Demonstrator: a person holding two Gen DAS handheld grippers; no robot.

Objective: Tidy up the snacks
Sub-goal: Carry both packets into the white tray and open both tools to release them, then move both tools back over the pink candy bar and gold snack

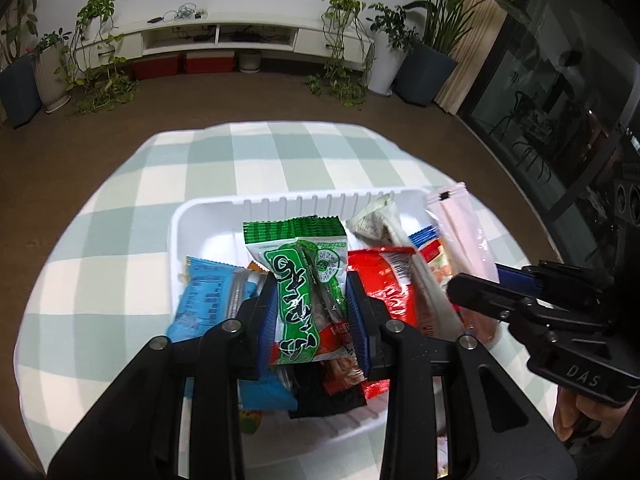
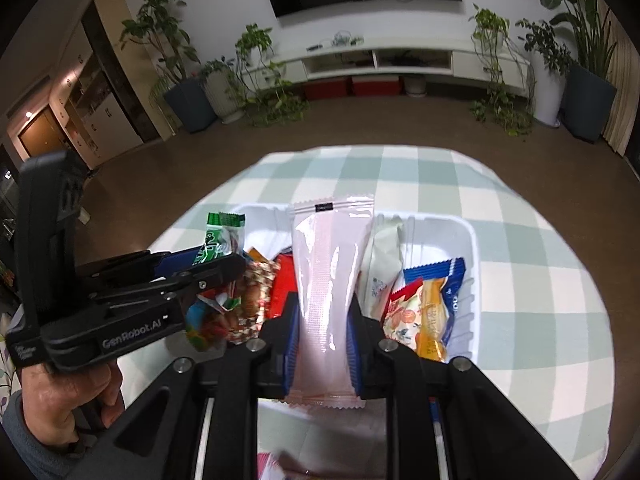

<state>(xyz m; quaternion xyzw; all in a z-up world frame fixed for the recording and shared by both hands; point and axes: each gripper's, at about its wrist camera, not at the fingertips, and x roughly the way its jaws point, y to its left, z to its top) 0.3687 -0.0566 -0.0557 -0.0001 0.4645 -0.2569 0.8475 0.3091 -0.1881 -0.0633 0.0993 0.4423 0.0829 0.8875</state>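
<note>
The left hand-held gripper (image 1: pixel 312 312) pinches a green-and-white crinkly plastic snack packet (image 1: pixel 306 276) between its blue pads, holding it upright above the white ribbed plastic tray (image 1: pixel 208 216). The right hand-held gripper (image 2: pixel 324 344) pinches a long pale-pink plastic sachet (image 2: pixel 332 280) the same way, over the same tray. Inside the tray lie a light-blue wrapped snack (image 1: pixel 208 296) at its left side, a red foil packet (image 1: pixel 384 280) near its middle and an orange-and-blue packet (image 2: pixel 434 312) at its right side. The tray rests on a table under a green-and-white checked cloth (image 1: pixel 256 160).
</note>
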